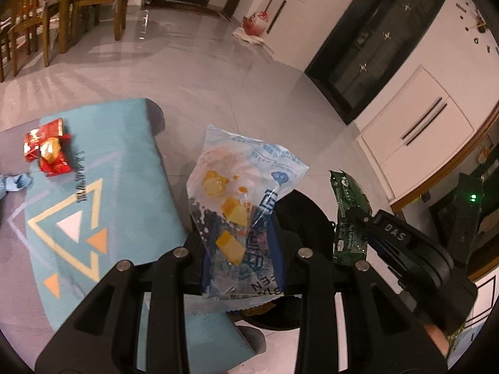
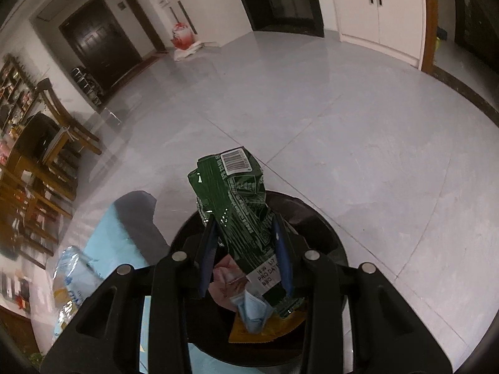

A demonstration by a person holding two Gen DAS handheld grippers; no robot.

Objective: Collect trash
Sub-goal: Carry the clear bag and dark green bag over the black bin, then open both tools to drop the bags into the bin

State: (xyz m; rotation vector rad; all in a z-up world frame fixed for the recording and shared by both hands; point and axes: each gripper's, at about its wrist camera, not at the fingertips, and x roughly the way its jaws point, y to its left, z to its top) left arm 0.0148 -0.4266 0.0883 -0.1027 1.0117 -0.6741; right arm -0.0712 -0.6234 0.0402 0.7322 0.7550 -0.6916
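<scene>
Blocking bin (image 2: 330, 218) interior — green wrapper (image 2: 240, 205)

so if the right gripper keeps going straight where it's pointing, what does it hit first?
Probably the black round bin just below the right gripper, which grips a crumpled green foil wrapper; trash already lies inside. Depth is unclear.

Clear wrapper (image 1: 240, 205): thin glossy plastic film, crinkled, blue print. Green wrapper (image 2: 240, 205): shiny crumpled foil-like film, white printed label. Red candy wrappers (image 1: 48, 148): glossy metallic foil. Mat (image 1: 103, 193): matt soft-looking surface, printed triangles. Left gripper (image 1: 241, 249), right gripper (image 2: 246, 246): matt black plastic, metal pins, blue pads. Floor (image 2: 343, 131): smooth polished tile, reflective. Chairs (image 1: 53, 15): varnished wood. Bin (image 2: 312, 218): black, dull sheen.
</scene>
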